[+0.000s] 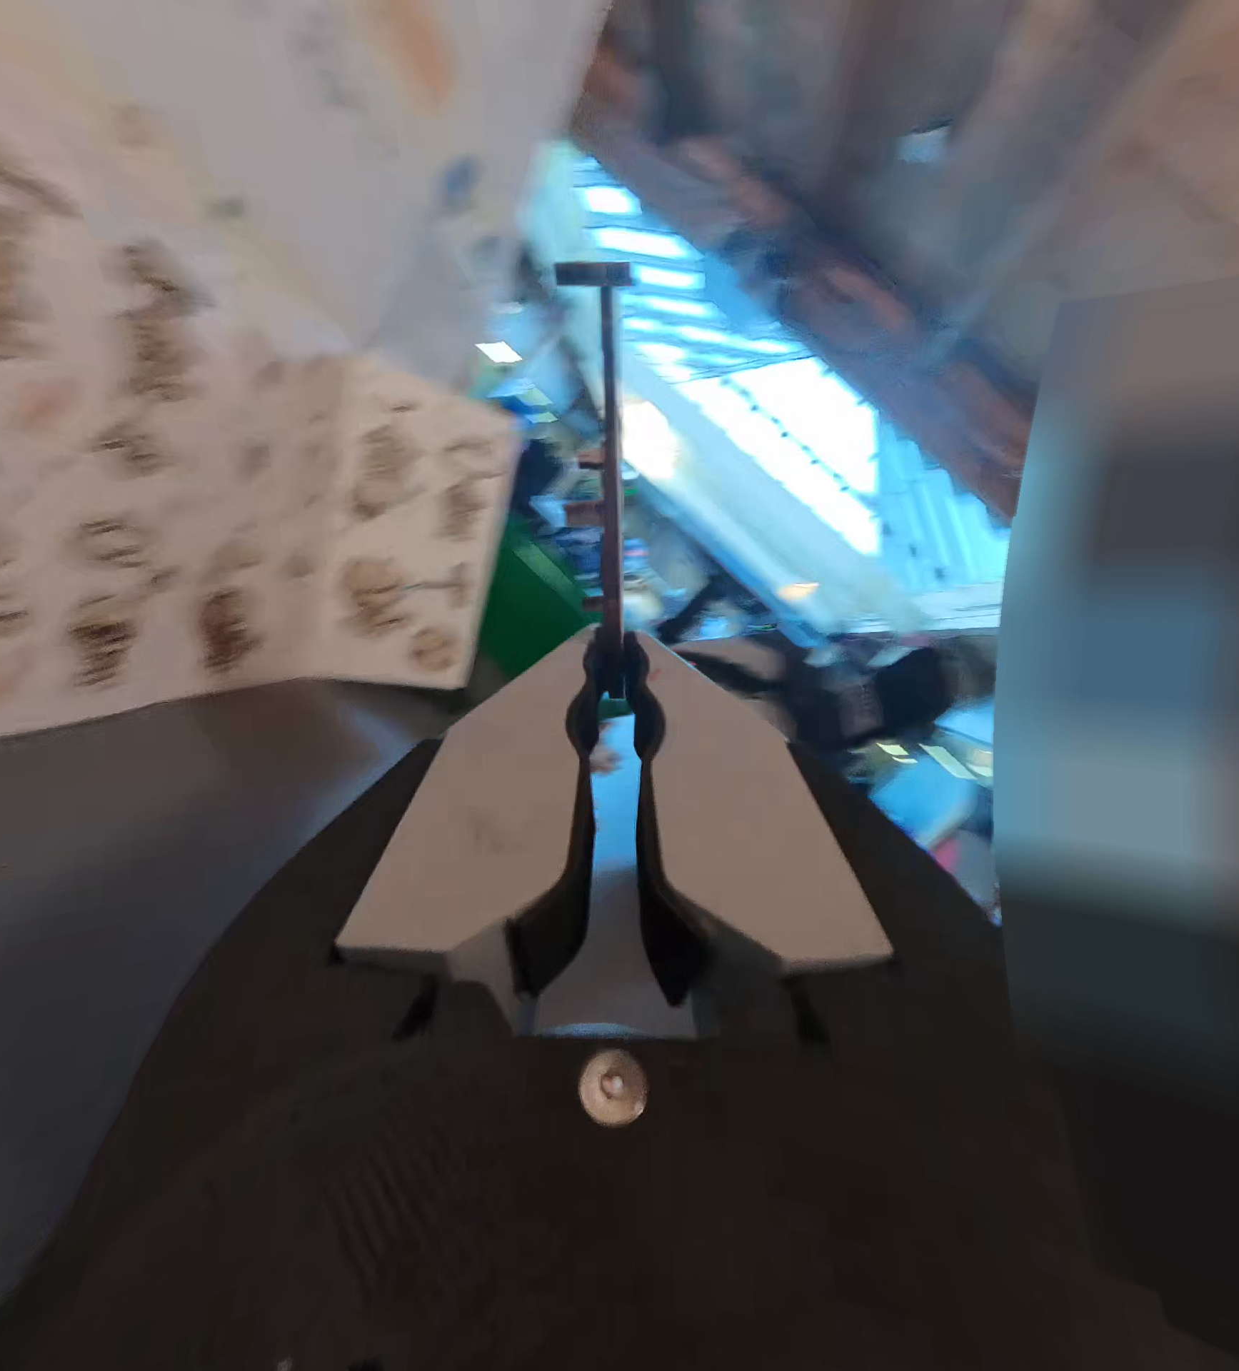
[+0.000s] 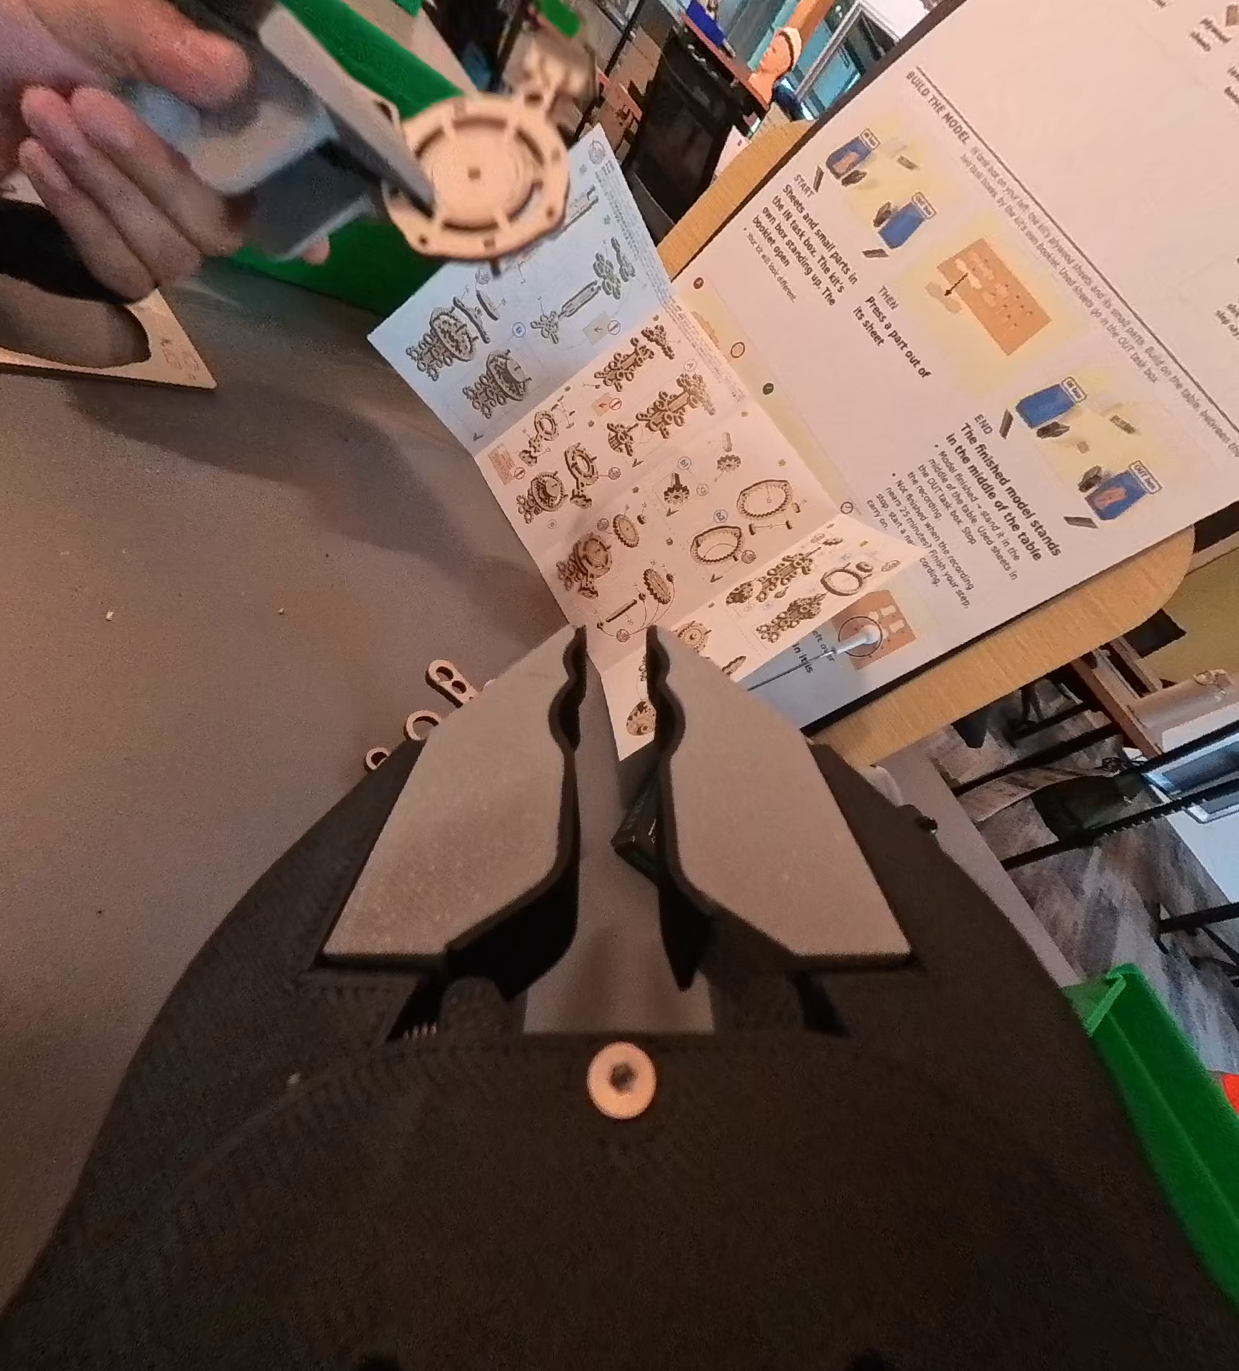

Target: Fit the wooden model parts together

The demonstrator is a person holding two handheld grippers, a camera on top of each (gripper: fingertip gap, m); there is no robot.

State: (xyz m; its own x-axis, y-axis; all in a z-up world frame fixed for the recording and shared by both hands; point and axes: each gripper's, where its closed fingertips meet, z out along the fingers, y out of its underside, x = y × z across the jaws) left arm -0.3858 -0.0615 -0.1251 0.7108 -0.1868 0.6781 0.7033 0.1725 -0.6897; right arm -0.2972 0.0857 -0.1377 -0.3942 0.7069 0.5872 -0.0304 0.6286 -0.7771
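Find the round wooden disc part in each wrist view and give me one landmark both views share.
Left wrist view: the round wooden disc stands edge-on at centre, a thin dark strip rising from the left gripper, whose fingers are shut on its lower edge.
Right wrist view: upper left, seen face-on, held off the table by the left gripper.
Shared landmark: the folded assembly booklet, blurred at left in the left view, centre in the right view.

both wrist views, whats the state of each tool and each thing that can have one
left tool: shut on the round pale wooden disc part, held up off the table, seen edge-on in its own view
right tool: open, nothing between its fingers
folded paper instruction booklet: unfolded, standing open
pale plywood sheet with a round cut-out: lying flat on the grey table
small loose wooden pieces: lying on the table
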